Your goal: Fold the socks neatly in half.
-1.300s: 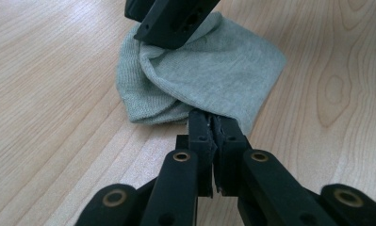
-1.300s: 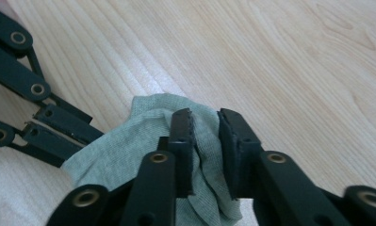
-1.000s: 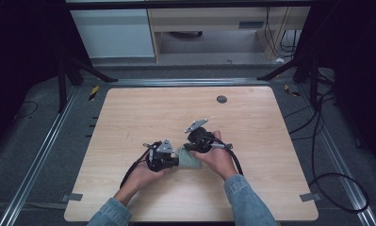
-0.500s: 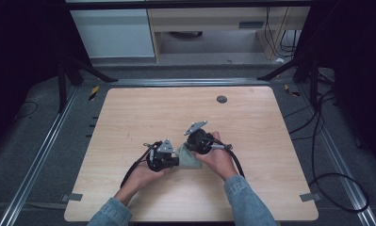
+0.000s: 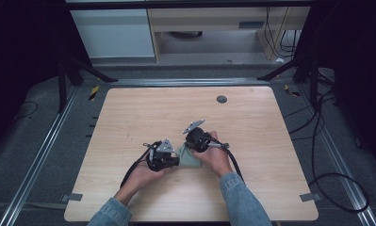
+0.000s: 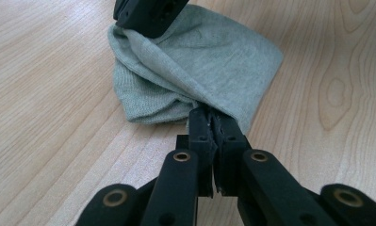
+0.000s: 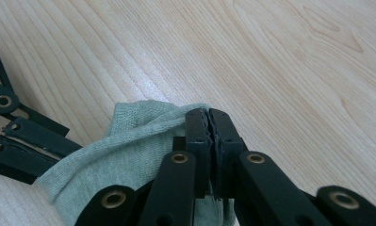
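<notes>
In the high view, a grey-green cloth (image 5: pixel 189 157) is seen low on the surface (image 5: pixel 270 141), pinned between the left gripper (image 5: pixel 175 161) and right gripper (image 5: pixel 189 147), apparently so it can be folded. In the left gripper view, the jaws are closed, pinching the cloth's near edge. In the right gripper view, the jaws have just been closing and are clamped on the opposite fold.

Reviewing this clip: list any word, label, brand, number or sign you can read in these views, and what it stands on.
No text can be read in any view.
The green cloth carries no label or print that shows.
The wooden table is bare wood grain, with one dark round spot that has no marking.
The left gripper and right gripper show plain black parts and brass rivets, no brand.
</notes>
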{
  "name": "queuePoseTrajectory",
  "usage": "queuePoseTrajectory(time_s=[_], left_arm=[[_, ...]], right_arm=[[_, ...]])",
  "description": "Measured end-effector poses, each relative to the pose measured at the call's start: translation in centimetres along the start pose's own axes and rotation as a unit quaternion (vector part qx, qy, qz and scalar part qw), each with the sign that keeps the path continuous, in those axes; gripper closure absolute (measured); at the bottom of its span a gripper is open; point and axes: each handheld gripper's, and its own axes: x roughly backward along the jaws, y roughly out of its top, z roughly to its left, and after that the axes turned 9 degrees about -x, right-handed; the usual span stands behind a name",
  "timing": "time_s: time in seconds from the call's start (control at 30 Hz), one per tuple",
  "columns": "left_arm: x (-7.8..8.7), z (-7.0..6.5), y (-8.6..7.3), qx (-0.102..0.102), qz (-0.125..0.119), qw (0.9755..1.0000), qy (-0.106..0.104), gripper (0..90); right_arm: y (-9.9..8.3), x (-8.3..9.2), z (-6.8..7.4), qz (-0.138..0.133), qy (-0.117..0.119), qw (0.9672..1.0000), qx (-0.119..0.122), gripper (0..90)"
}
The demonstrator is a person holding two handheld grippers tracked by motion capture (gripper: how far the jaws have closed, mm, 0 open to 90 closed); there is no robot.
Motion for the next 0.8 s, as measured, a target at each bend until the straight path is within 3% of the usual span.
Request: queuePoseTrajectory(time_s=[0.27,0.8], left_arm=[[0.0,0.0,-0.1,0.006,0.000,1.0000,-0.004,86.9],[-0.2,0.2,0.1,0.010,-0.006,0.9998,0.013,86.6]], right_arm=[[0.0,-0.7,-0.4,0.005,-0.002,0.9999,-0.009,83.9],[0.1,-1.3,-1.1,0.002,-0.012,0.9993,-0.035,73.1]])
